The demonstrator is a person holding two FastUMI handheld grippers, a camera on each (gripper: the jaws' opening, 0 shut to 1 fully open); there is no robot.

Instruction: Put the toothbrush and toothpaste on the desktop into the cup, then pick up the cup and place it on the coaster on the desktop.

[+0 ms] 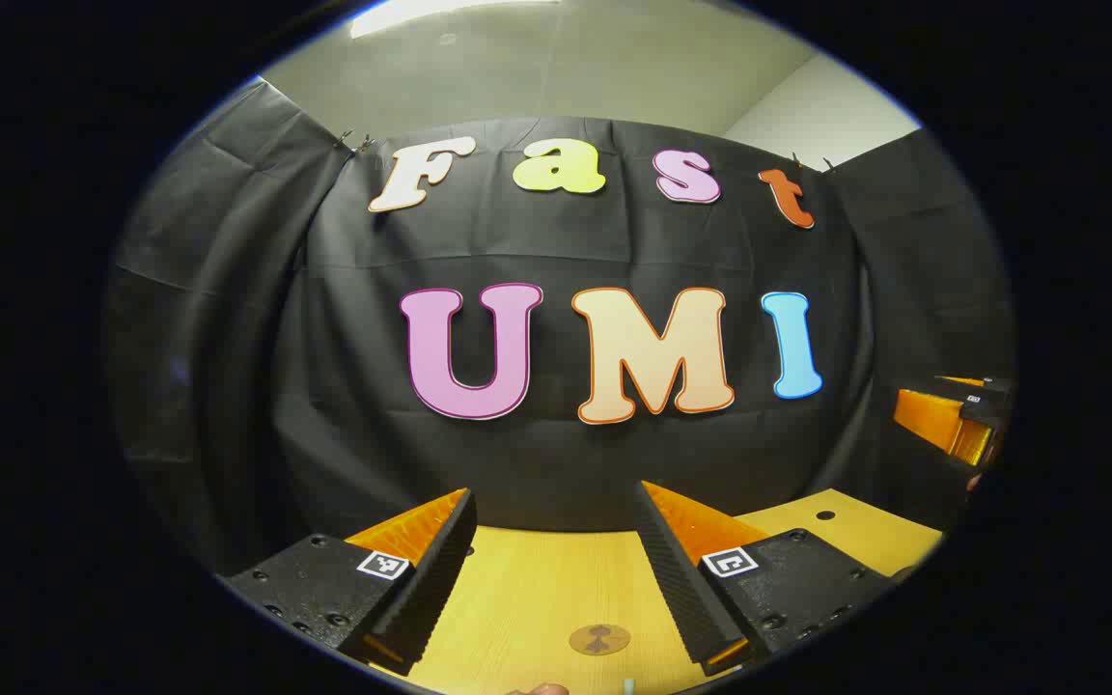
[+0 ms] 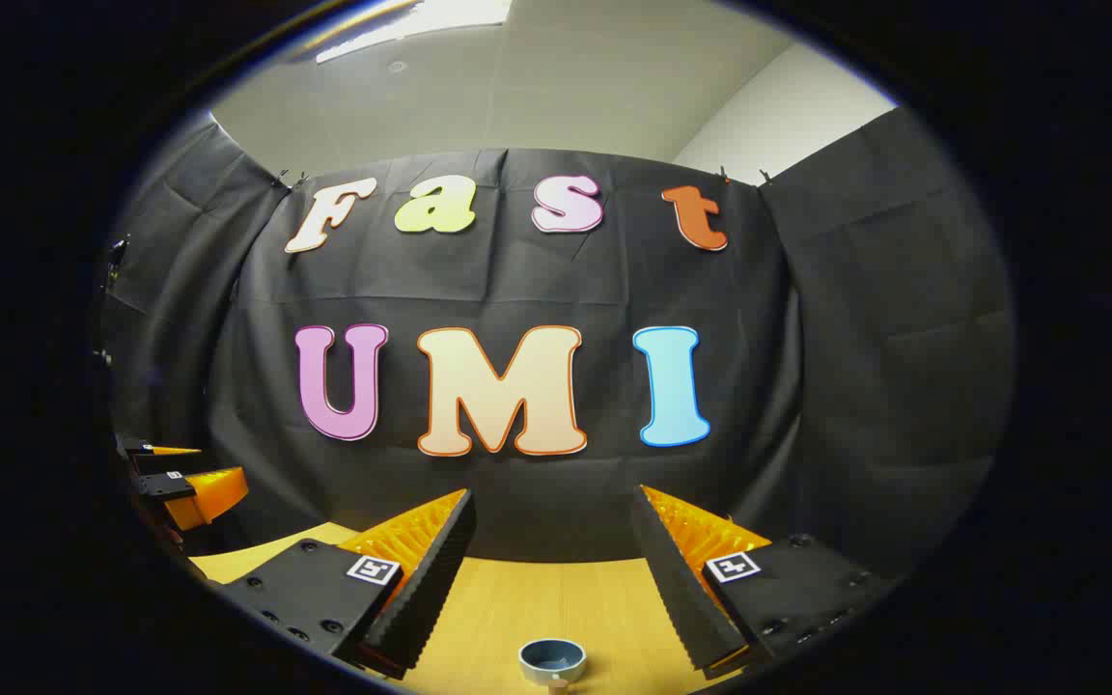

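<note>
Item 1, left claw (image 1: pixel 556 541): hovering above the wooden worktop (image 1: pixel 537 589), its 2 ribbed fingers spread wide and gripping nothing. In the left gripper view, a small round brownish disc, likely the coaster (image 1: pixel 599 638), is lying flat on the worktop between and below the fingers. At the very bottom edge, 2 slivers are peeking in, 1 pinkish and 1 pale; they are too cropped to identify.

Item 2, right claw (image 2: pixel 551 545): likewise hanging above the worktop with its 2 fingers spread apart and empty. In the right gripper view, a blue-grey cup (image 2: pixel 552 660) is standing upright with its mouth open, low between the fingers, well below their tips. Each claw is also appearing at the side of the other's view, both at similar height.

Item 3, toothbrush and toothpaste: not identifiable with any certainty, so their position is remaining unconfirmed.

Risks, as judged: both claws are sitting high and pointing at the booth wall, so any descent is starting with the targets at the bottom margin, where distortion is strongest. A misjudged drop could be knocking the cup over. The cup looks light; a long toothbrush leaning on its rim could be tipping it. A slim toothbrush lying flat could be slipping from the fingers.
</note>
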